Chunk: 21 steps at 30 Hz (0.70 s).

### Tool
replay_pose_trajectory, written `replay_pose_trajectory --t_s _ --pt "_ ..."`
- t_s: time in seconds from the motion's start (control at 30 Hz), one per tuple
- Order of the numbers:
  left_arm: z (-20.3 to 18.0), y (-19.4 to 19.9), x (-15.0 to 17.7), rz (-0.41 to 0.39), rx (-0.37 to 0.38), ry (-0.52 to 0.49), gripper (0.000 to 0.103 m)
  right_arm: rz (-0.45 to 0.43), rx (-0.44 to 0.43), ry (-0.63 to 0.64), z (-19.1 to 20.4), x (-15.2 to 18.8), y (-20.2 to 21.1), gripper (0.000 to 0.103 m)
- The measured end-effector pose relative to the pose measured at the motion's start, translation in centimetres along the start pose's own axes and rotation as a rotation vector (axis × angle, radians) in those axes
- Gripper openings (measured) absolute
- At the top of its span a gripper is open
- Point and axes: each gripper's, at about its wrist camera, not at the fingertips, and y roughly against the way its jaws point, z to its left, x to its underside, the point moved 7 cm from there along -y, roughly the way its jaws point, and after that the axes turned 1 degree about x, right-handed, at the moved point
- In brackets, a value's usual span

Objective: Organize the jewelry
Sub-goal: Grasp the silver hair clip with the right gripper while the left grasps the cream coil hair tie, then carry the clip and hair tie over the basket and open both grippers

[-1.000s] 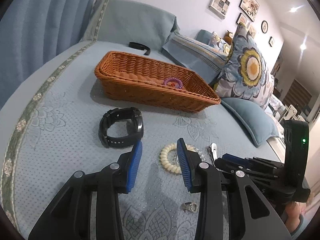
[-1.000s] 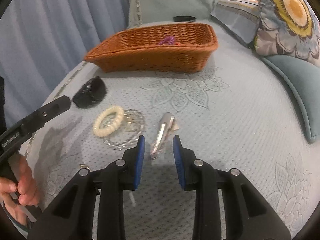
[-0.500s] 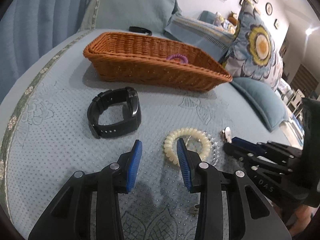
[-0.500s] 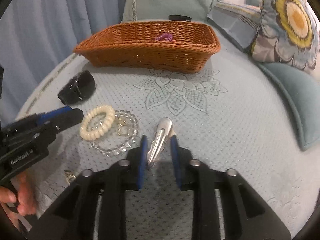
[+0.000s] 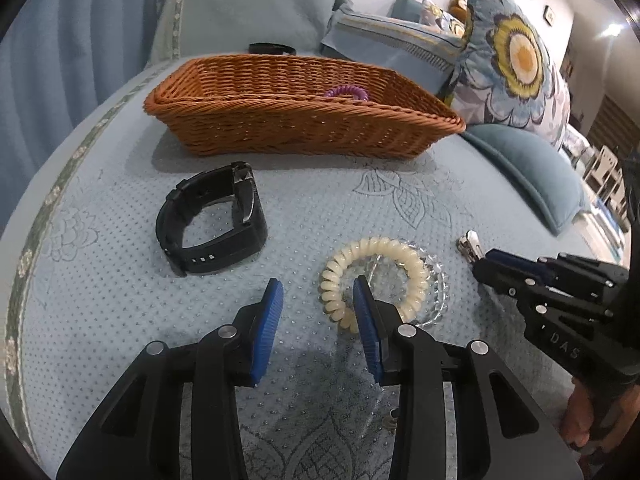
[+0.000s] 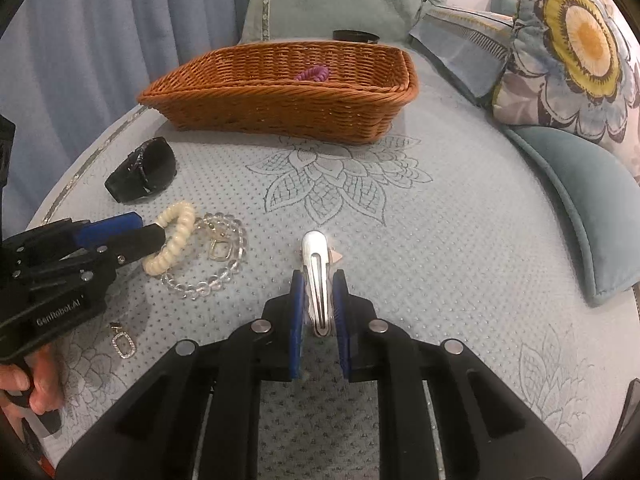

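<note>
On the light blue bedspread a silver hair clip (image 6: 317, 280) lies between the blue pads of my right gripper (image 6: 319, 282), which is shut on it. My left gripper (image 5: 316, 292) is open, with its right pad inside the cream spiral hair tie (image 5: 374, 276) and its left pad outside the ring. The hair tie lies on a clear bead bracelet (image 6: 208, 258). A black watch (image 5: 214, 220) lies left of it. The wicker basket (image 5: 304, 120) behind holds a purple spiral hair tie (image 5: 346, 91). A small pendant (image 6: 122, 340) lies near the left gripper.
A floral cushion (image 5: 516, 60) and a teal cushion (image 5: 532, 168) lie to the right. A black band (image 5: 272, 48) lies behind the basket, near the pillows (image 5: 248, 12). Blue curtains (image 5: 80, 40) hang on the left.
My right gripper has moved forward and closed on the hair clip. My left gripper has advanced so that one pad sits inside the cream hair tie.
</note>
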Motion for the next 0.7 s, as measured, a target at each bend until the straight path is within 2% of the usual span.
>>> replay_pose_trajectory --t_s 0.07,0.13,0.17,0.2,0.27,0.7 --pt "-0.2 -0.1 0.1 -0.001 -0.022 -0.014 0.034 -0.003 0.007 0.005 0.1 -0.1 -0.1 0.013" --pt "-0.6 -0.1 0.1 -0.003 -0.029 -0.038 0.024 -0.006 0.011 0.012 0.2 -0.2 -0.2 0.013" --pt "-0.9 0.0 0.1 -0.003 -0.025 -0.051 0.013 -0.008 0.011 0.013 0.3 -0.2 -0.2 0.012" --pt "-1.0 0.0 0.1 -0.004 -0.026 -0.062 0.009 -0.011 0.009 0.014 0.3 -0.2 -0.1 0.012" --pt "-1.3 0.1 0.1 -0.008 -0.046 -0.081 0.009 -0.015 -0.003 0.007 0.2 -0.2 0.0 0.012" --pt "-0.8 1.9 -0.3 -0.083 -0.017 -0.048 0.008 -0.087 -0.096 -0.025 0.4 -1.1 2.0 0.011"
